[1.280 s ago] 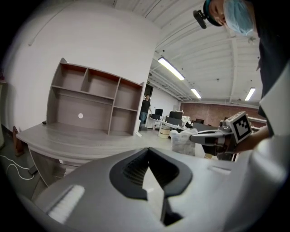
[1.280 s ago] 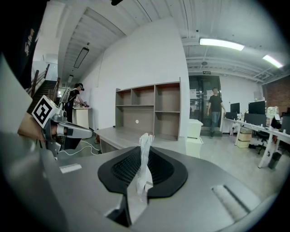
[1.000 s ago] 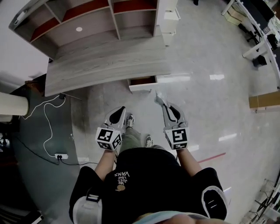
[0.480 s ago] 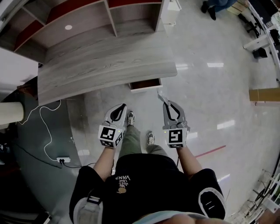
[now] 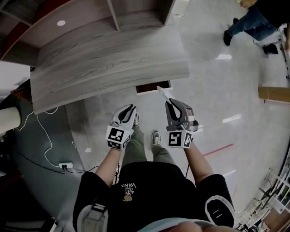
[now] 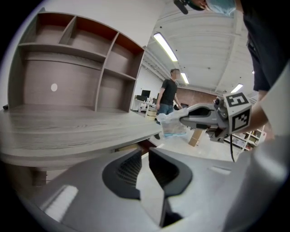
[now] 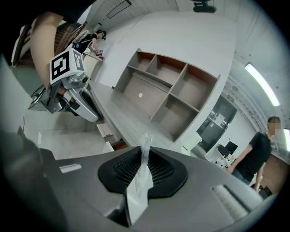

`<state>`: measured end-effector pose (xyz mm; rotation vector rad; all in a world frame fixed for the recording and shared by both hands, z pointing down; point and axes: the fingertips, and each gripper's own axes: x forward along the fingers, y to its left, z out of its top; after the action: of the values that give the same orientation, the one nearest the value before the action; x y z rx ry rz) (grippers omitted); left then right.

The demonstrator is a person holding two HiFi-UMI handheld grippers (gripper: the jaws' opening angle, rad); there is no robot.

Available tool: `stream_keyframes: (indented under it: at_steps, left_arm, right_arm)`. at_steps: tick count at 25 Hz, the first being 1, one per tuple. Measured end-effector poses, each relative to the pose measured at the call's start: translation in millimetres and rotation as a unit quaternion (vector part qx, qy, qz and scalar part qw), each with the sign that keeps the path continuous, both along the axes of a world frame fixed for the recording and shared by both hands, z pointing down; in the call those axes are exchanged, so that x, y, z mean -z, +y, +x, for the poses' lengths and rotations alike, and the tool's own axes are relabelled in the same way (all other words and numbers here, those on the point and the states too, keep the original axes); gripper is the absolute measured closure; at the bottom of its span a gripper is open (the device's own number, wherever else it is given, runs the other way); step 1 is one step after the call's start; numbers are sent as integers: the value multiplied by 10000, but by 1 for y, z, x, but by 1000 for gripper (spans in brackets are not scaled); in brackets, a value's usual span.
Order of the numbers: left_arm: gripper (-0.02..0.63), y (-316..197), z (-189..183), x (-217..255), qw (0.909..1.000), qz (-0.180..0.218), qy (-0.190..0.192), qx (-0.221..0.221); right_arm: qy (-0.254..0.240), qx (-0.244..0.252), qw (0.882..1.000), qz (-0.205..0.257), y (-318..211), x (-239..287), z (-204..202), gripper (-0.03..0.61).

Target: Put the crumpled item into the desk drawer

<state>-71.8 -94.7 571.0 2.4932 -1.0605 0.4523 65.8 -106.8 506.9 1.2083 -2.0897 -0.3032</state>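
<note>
The crumpled item is a clear plastic scrap, pinched in my right gripper and sticking out past its tips; the right gripper view shows it clamped between the shut jaws. It hangs just short of the desk drawer, which stands slightly open under the grey wood desk. My left gripper is shut and empty, level with the right one and left of the drawer. From the left gripper view, the right gripper holds the item beside the desk edge.
A shelf unit stands on the back of the desk. A person walks at the far right. A white cable and power strip lie on the floor at left. A cardboard box sits at the right edge.
Both grippers have moved forward toward the desk and the drawer, the right one still holding the plastic scrap and rolled a little. A person has walked into view at the upper right.
</note>
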Motion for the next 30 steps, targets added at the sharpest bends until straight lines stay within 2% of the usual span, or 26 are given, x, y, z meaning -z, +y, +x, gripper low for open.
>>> stream_keyframes:
  at_steps: [5, 21, 30]
  left_arm:
    - [560, -12, 1, -23, 9999, -128, -20, -91]
    - [449, -34, 5, -90, 9974, -598, -50, -410]
    - [445, -42, 9, -114, 9957, -727, -145, -554]
  right_arm:
    - [312, 201, 9993, -49, -12, -17, -12, 532]
    - [979, 780, 9915, -363, -36, -68, -23, 532]
    - [1260, 1091, 9851, -435, -44, -87, -29, 532]
